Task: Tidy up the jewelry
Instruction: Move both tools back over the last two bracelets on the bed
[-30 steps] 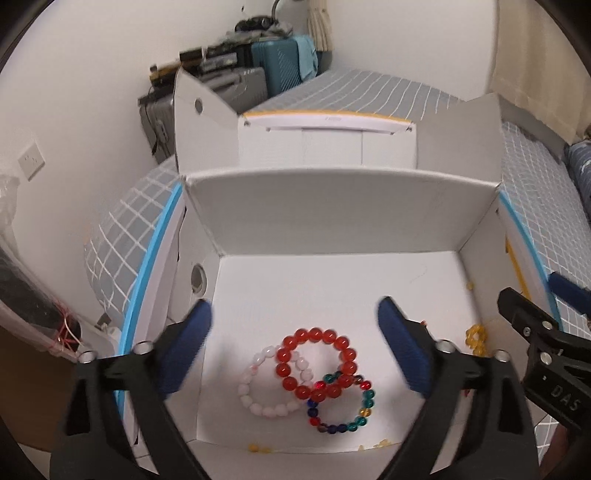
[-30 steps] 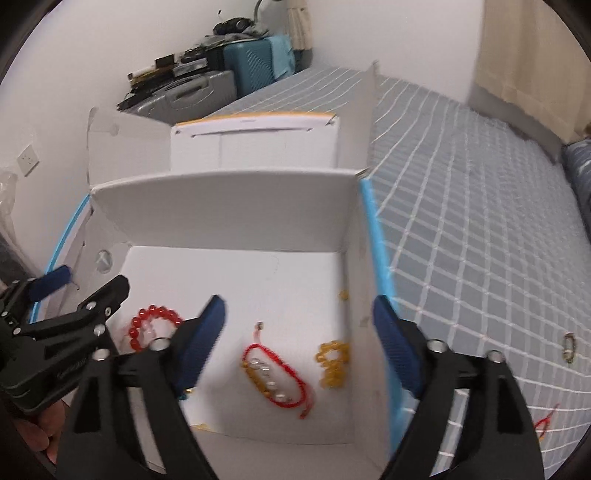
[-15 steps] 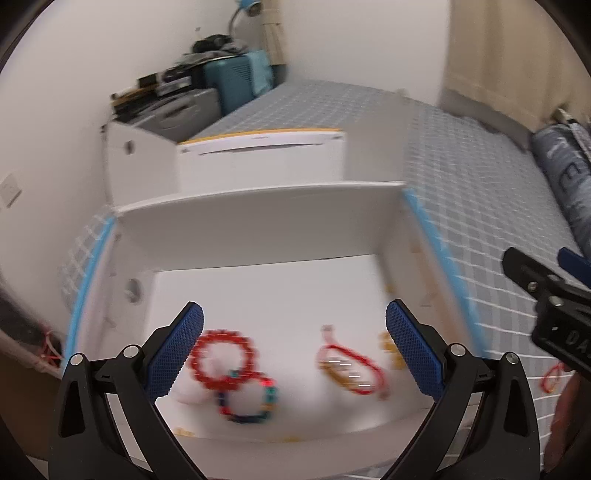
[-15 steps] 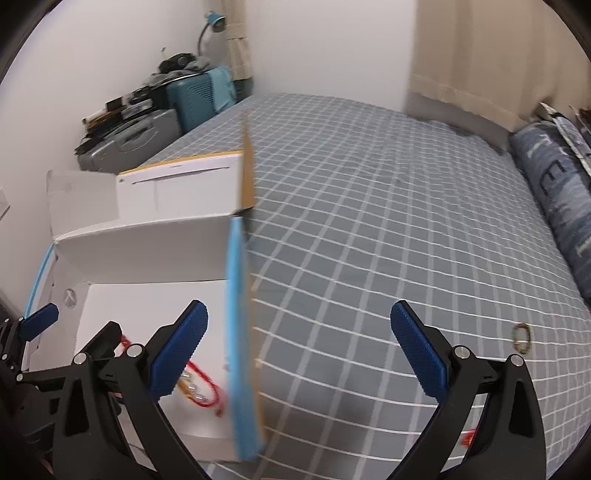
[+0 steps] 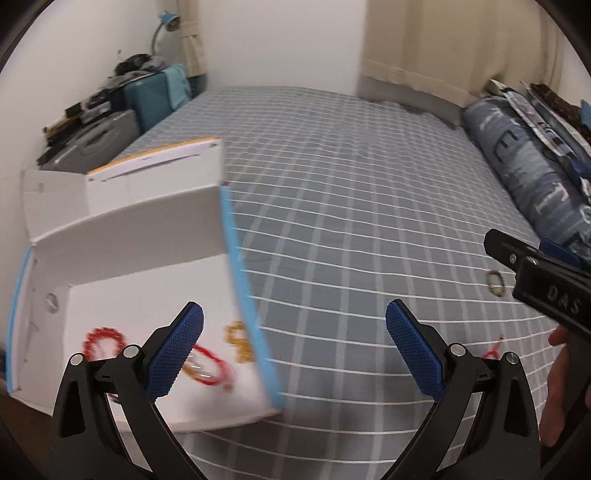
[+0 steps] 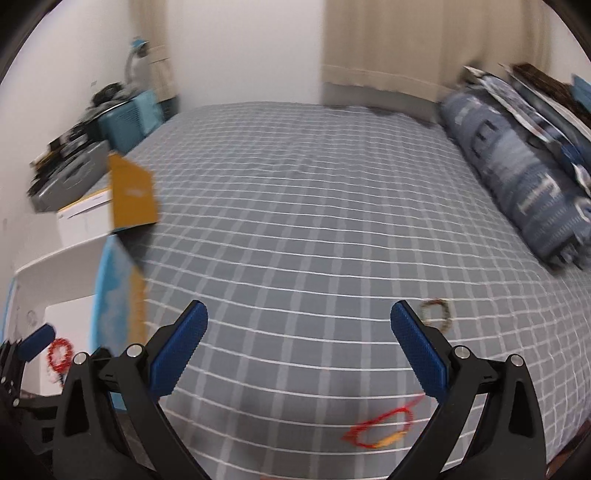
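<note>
Two claws gape empty: left claw (image 5: 294, 345); right claw (image 6: 299, 341), its side lettered "DAS"; white box (image 5: 122, 236) unlabelled.

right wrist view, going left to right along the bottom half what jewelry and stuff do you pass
red bead bracelet in the white box → blue box edge → red cord bracelet on the bedsheet → dark beaded bracelet

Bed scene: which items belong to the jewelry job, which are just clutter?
Job: white cardboard box; red bead bracelet inside it; red cord bracelet and dark bead bracelet on the bed.
Clutter: teal suitcase; blue patterned pillow; desk lamp.
</note>
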Demonstrator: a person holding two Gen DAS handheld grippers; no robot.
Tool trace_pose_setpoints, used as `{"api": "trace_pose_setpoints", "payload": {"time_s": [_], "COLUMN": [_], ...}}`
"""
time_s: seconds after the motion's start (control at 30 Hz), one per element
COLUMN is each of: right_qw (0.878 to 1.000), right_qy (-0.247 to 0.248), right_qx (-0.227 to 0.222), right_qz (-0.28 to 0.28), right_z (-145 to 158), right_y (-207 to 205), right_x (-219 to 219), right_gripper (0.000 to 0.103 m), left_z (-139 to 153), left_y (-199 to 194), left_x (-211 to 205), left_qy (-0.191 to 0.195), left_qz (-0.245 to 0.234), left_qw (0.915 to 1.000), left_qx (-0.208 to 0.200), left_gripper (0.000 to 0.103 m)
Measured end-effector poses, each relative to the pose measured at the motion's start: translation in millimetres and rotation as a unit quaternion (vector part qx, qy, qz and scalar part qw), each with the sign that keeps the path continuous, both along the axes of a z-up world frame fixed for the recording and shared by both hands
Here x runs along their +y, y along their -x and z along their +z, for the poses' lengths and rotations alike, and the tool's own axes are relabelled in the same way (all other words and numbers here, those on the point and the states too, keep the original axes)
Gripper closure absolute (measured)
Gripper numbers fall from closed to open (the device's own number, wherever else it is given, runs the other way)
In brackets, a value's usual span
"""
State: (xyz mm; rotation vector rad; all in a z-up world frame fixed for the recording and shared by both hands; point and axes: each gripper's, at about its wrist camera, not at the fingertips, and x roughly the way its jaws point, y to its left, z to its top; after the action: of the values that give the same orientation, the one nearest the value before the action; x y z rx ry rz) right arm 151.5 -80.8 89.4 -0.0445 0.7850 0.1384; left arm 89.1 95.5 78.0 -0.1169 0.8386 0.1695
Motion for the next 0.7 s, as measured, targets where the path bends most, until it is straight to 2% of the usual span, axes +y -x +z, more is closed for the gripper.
{"api": "trace_pose_setpoints", "payload": {"time_s": [0.27, 0.43, 0.7], "right_qw": [0.999, 0.997, 0.996], "right_qy": [0.012, -0.012, -0.008], "right_qx": [0.02, 0.046, 0.066], "right_qz": [-0.042, -0.054, -0.057], "right_z": [-22, -45, -79], "right_y": [-22, -42, -66], "right_x": [-81, -122, -147], "right_gripper": [0.008, 0.008, 0.008], "left_z": [-28, -52, -97], "left_y": [-10, -15, -18], "left_x": [-67, -104, -159], "left_qy": [0.0, -0.009, -0.019], "left_qz": [-0.047, -0.074, -0.118], "left_qw": [0.9986, 0.9966, 0.9896], "left_qx": [0.022, 0.036, 0.081], "left_gripper": [0.006, 0.006, 0.006]}}
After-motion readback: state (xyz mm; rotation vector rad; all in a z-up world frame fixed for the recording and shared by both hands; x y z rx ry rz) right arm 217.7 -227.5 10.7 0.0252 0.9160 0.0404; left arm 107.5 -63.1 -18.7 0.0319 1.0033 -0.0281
